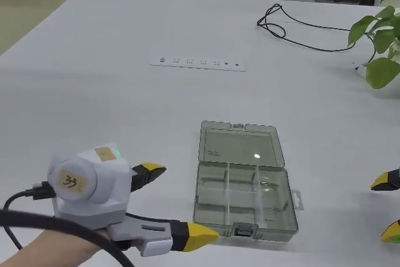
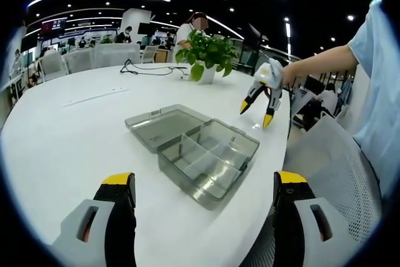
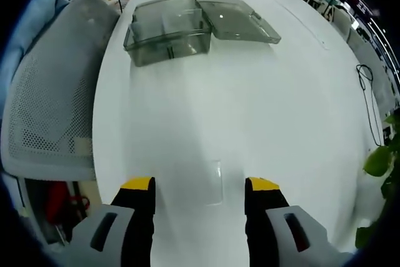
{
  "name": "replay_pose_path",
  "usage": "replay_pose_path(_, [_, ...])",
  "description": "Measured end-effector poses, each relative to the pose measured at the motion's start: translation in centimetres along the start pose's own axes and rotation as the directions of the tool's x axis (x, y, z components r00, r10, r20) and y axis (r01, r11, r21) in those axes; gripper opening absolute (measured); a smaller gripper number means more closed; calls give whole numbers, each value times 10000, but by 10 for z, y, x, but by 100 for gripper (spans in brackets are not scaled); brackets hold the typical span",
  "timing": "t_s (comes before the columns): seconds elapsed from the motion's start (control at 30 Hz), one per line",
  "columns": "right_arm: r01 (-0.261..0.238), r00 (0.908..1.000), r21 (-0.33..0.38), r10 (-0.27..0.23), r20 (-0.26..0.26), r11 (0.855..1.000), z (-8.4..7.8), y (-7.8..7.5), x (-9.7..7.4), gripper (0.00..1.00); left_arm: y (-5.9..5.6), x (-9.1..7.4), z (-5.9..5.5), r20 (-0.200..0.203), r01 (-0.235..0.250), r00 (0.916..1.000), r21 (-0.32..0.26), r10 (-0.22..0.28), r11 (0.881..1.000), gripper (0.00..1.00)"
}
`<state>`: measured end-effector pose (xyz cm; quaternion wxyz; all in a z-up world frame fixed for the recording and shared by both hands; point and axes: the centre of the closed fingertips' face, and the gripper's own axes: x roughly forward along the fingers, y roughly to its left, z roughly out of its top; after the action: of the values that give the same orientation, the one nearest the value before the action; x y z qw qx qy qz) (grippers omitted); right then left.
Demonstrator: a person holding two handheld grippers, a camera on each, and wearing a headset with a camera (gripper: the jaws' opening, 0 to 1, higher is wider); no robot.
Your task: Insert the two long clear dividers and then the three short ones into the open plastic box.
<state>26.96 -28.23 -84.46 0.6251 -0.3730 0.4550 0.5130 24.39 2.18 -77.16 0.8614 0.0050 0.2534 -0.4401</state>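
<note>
1. White tabletop [image 1: 94, 92] lies bare on every side of the plastic box [image 1: 275, 226], which sits close to the table's near edge.
2. Its body is smoky-clear, with the lid [image 1: 240, 145] folded flat behind; clear dividers [image 1: 228, 182] stand inside, forming compartments.
3. The left gripper [image 1: 180, 201] hovers just left of the box, jaws spread and empty.
4. The right gripper [image 1: 387, 206] is well right of it, likewise spread and empty.
5. A small clear flat piece [image 3: 209, 182] lies on the table before the right jaws.

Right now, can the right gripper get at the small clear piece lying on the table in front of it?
Probably yes. The clear piece lies flat on the bare table straight ahead of the right gripper, whose jaws stand open; nothing lies between.
</note>
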Motion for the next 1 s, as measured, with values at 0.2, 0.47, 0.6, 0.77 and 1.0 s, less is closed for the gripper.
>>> replay_pose_path(0.2, [-115, 9992, -234, 106, -389, 9997, -3, 2, 5, 53, 1, -1, 0, 29, -65, 10000, -42, 65, 10000, 93])
replay_pose_path(0.47, [-67, 9981, -499, 36, -613, 9987, -5, 1, 5, 49, 1, -3, 0, 121, -159, 9998, -118, 161, 9998, 93])
replay_pose_path(0.6, [-97, 9975, -585, 56, -702, 9982, -4, 2, 5, 48, 1, -3, 0, 152, -159, 9998, -127, 161, 9998, 93])
replay_pose_path(0.77, [-52, 9975, -495, 17, -708, 9988, -3, 2, 5, 42, 1, -2, 2, 192, -120, 9997, -99, 122, 9999, 93])
replay_pose_path(1.0, [46, 9967, -328, -72, -803, 9995, -2, 1, 3, 33, 0, -2, 4, 238, -71, 9997, -54, 73, 10000, 93])
